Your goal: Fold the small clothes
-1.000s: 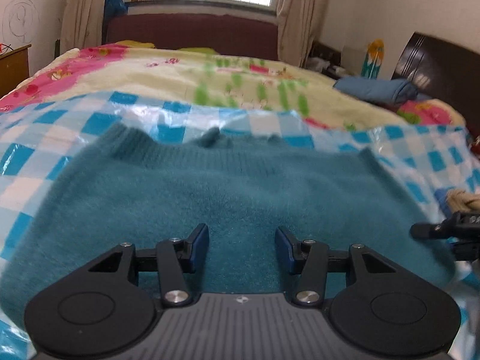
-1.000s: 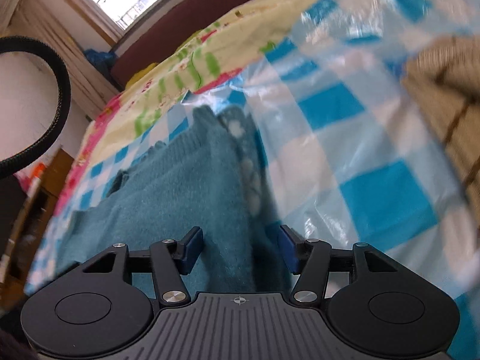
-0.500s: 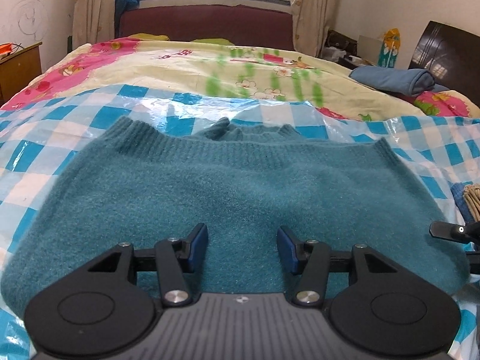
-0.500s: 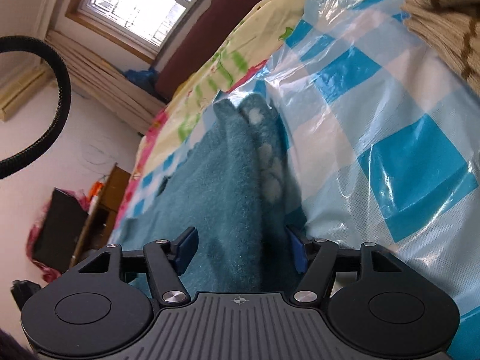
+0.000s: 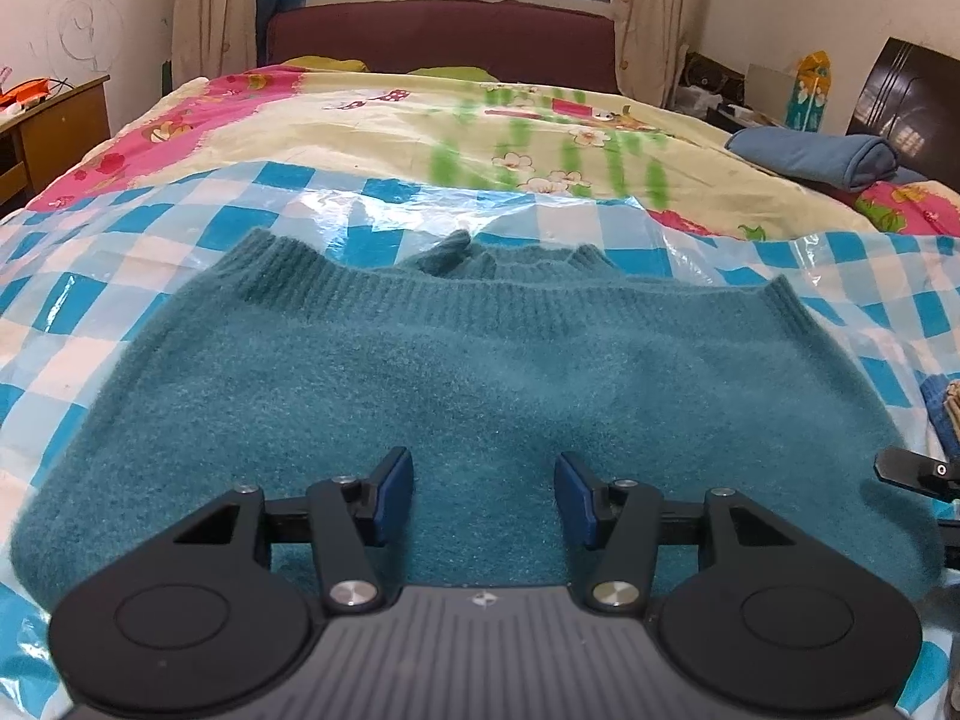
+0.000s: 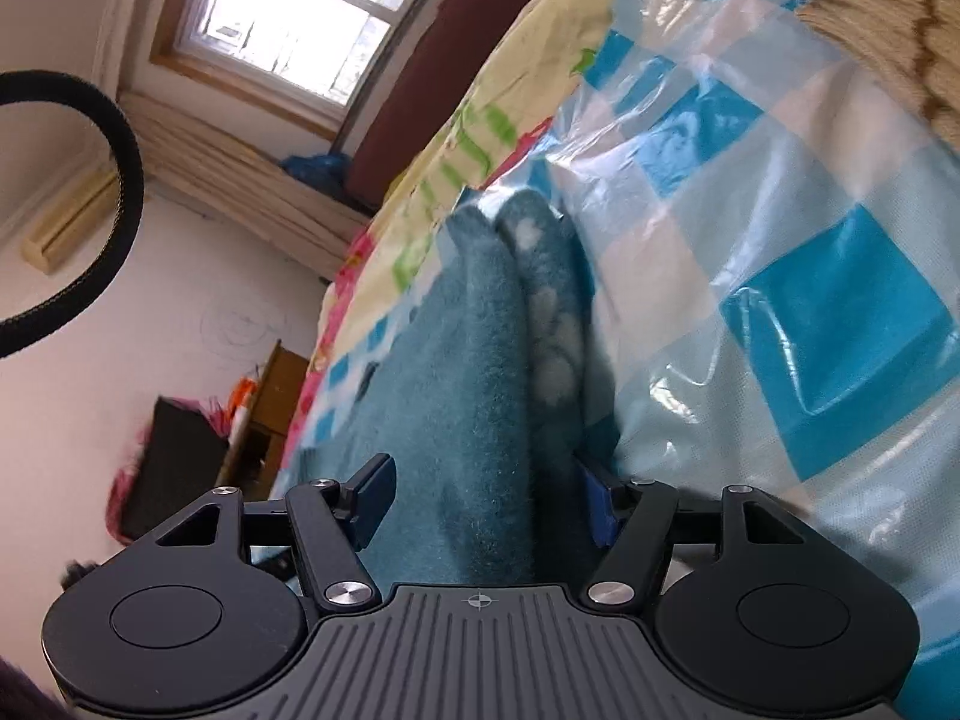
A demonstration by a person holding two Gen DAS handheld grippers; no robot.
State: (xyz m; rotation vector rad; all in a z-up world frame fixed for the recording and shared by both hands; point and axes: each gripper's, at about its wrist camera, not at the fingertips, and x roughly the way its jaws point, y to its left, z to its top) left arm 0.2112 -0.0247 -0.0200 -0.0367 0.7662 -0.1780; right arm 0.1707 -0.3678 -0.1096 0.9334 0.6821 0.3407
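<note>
We see the fuzzy teal knitted sweater (image 5: 480, 372) lying folded on the blue-and-white checked plastic sheet (image 5: 90, 276) spread over the bed, its ribbed hem facing the window; compared with a second ago it sits lower and fuller in the left view, with more of the sheet showing beyond the hem. Our left hand-held gripper (image 5: 483, 495) hovers over the sweater's near edge, its blue-padded fingers apart and closed on nothing. Our right hand-held gripper (image 6: 487, 501) has rolled further sideways since then; its fingers stand apart on either side of the sweater's thick folded right edge (image 6: 516, 360), not pinching it. Right of that edge the checked sheet runs bare up to a beige knitted garment (image 6: 888, 18). Beyond the sheet lies a floral bedspread (image 5: 480, 132), with a rolled blue cloth (image 5: 816, 156) far right.
</note>
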